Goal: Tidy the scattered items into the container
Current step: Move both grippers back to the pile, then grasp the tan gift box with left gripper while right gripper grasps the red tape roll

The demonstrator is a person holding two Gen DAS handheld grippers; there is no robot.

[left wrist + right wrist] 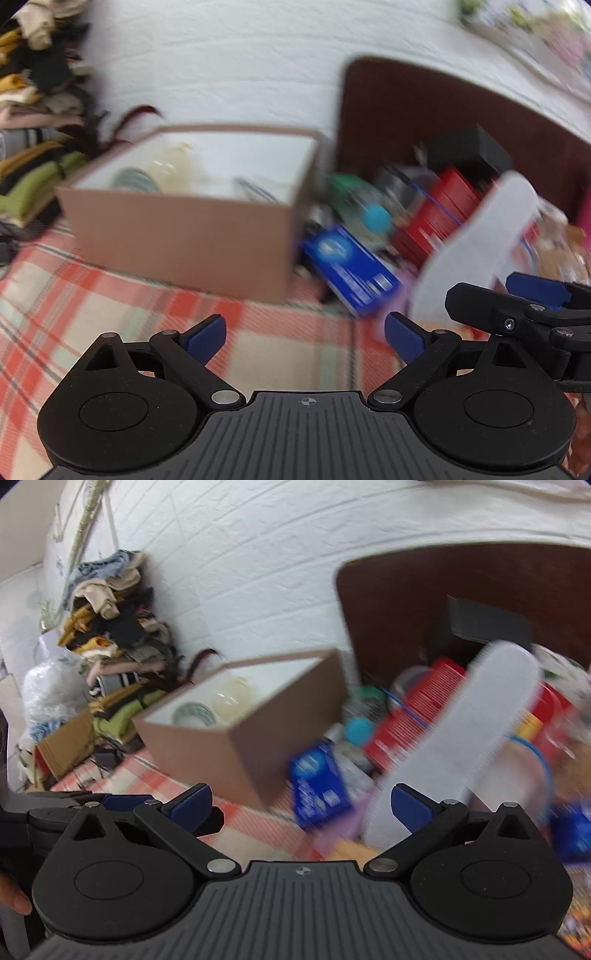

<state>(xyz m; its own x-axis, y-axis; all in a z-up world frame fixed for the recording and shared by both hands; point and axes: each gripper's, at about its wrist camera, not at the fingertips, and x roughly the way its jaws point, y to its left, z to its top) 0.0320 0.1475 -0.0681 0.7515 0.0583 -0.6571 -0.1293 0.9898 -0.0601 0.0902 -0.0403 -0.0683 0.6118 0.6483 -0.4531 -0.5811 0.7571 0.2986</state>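
A brown cardboard box (184,240) with a white inside stands on the plaid cloth; it also shows in the right wrist view (240,746). A tape roll (194,713) and a pale clear jar (232,699) lie in it. To its right lie a blue carton (351,269), a white insole (476,243) leaning up, a red box (439,218) and a teal cap (376,218). My left gripper (304,336) is open and empty, low over the cloth in front of the box. My right gripper (301,806) is open and empty, near the blue carton (319,786) and the insole (461,731).
A dark brown board (406,110) stands against the white wall behind the clutter. A pile of clothes (110,627) sits at the left, with a bubble-wrap bundle (48,690) beside it. The right gripper shows at the right edge of the left wrist view (535,295). Both views are blurred.
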